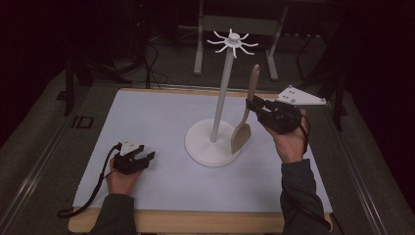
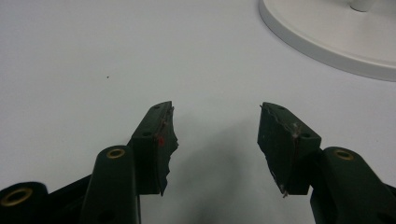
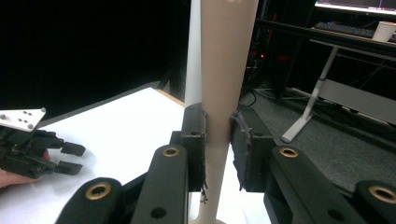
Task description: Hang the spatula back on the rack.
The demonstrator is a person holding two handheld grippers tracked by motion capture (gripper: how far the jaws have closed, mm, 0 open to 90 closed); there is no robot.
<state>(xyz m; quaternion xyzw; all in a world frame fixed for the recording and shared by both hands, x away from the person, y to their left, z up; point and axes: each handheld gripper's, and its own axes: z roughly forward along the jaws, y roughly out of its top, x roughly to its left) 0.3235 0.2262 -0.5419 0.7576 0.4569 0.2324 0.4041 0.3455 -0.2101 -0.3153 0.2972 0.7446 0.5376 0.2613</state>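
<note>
Right gripper, right of centre, clamps its fingers on the wooden spatula handle, blade down, probably for hanging on the hook stand. Left gripper, lower left, rests on the desk, fingers wide, empty.

Right gripper: both black jaws pressed against the tan handle of a wooden spatula, which stands upright between them and runs past the top of the frame. Directly behind the handle, a white pole rises from the white table surface; the wooden table edge shows at the far side. Left gripper at lower left, low over the table, jaws apart with a grey plate on top; to the right, dark floor, a white table leg and a white cup on a far desk.
</note>
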